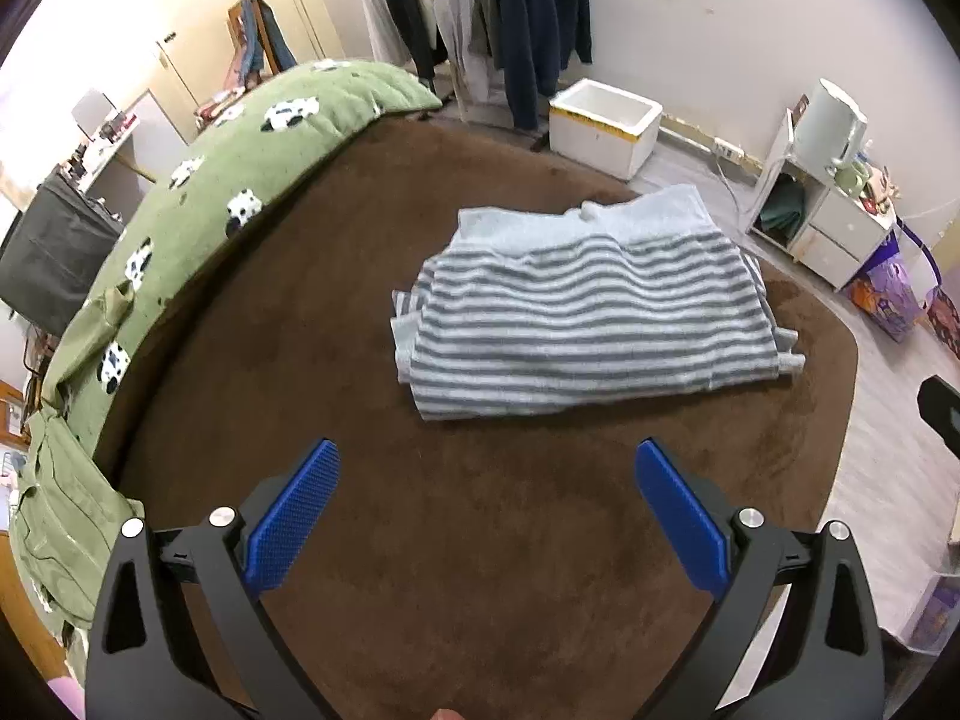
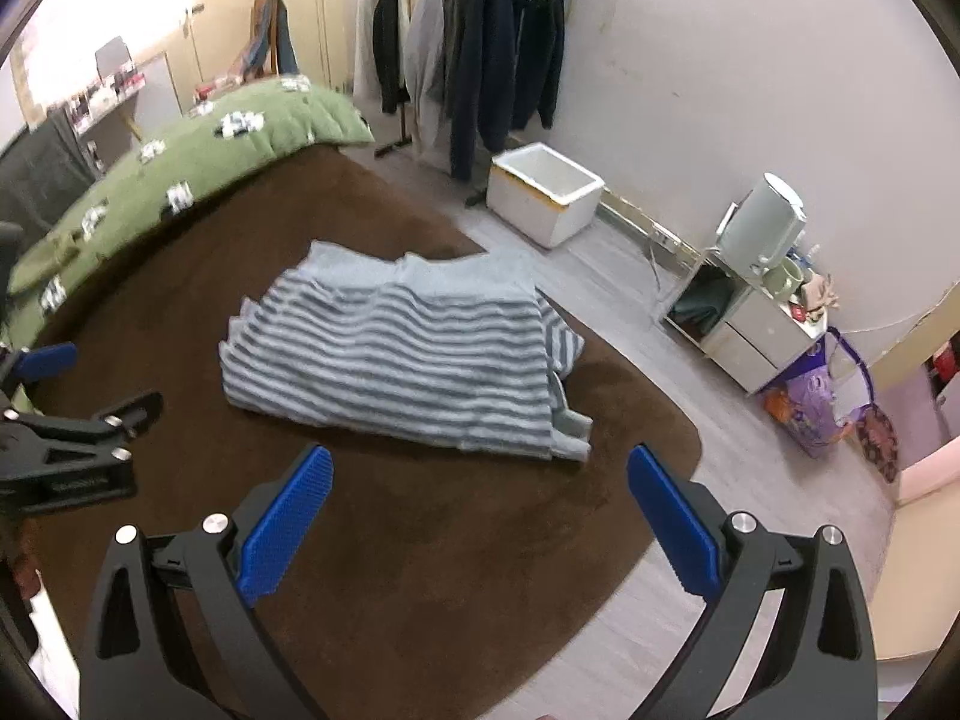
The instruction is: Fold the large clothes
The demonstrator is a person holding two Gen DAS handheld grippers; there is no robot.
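Brown carpet held the folded striped garment at frame centre (untouched); left gripper and right gripper gaped wide, empty.

I see the sweater, grey with darker stripes and a plain pale band at its far edge, lying folded into a rough rectangle on the rug, layered edges showing at right.
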